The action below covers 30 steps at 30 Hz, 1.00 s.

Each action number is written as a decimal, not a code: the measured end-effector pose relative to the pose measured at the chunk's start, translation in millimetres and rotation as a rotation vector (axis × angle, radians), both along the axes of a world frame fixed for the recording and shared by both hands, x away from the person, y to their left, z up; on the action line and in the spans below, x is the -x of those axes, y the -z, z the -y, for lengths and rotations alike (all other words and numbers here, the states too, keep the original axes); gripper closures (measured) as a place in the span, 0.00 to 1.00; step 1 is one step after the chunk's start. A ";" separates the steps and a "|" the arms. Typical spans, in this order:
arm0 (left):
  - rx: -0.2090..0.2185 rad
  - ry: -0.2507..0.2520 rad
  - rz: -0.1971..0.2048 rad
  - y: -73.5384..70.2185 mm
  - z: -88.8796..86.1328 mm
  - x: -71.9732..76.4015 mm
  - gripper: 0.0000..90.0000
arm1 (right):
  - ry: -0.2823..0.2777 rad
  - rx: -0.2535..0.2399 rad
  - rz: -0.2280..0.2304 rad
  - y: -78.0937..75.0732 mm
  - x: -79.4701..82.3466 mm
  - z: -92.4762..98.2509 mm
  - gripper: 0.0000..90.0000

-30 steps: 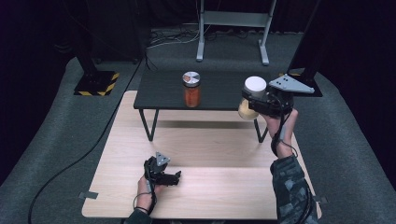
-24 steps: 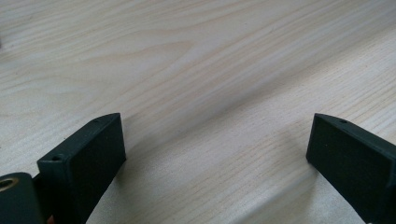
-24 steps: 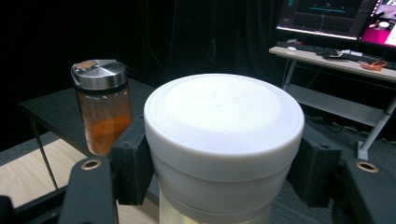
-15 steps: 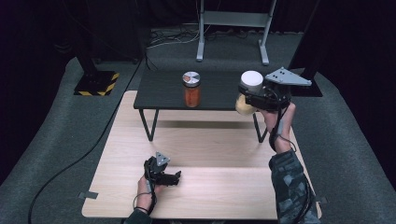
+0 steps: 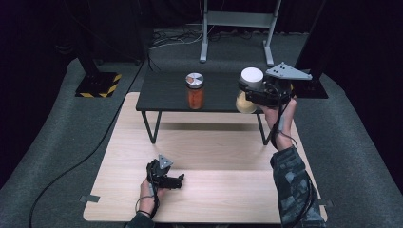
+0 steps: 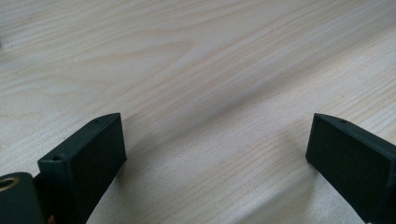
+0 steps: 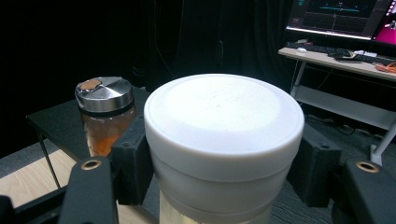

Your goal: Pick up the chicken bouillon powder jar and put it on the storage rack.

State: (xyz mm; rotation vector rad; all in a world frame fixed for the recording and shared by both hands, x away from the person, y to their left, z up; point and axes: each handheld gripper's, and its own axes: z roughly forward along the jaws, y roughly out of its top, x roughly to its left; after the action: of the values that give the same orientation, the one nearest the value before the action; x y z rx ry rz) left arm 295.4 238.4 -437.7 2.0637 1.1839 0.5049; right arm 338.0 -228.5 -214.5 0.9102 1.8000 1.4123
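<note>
Right hand-held gripper (image 5: 249, 92), right of centre in the high view: jaws clamped on the white-lidded jar (image 5: 248, 90), a round, pale, translucent container under a smooth matte cap, held in the air at the right end of the dark low table (image 5: 166, 92). The orange-filled jar (image 5: 195, 91), cylindrical glass with a brushed-metal lid, stands upright at the middle of that table. Left hand-held gripper (image 5: 178, 181), lower left of centre: jaws wide apart and empty, resting on the light wood-grain table (image 5: 223, 199).
</note>
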 end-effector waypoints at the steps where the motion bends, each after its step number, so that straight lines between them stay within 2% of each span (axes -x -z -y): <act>1: 0.000 0.000 0.000 0.0 0.0 0.0 0.05 | -0.002 0.000 -0.001 -0.1 -1.1 -0.7 0.37; 30: 0.000 0.000 0.000 0.0 -0.1 -0.1 0.05 | -0.026 -0.001 -0.036 -1.6 -25.7 -19.0 0.37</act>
State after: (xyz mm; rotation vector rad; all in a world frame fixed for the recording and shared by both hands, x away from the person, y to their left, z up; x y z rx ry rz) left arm 295.5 238.5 -437.7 2.0639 1.1835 0.5042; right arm 363.6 -209.5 -212.9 0.9215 1.8441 1.4221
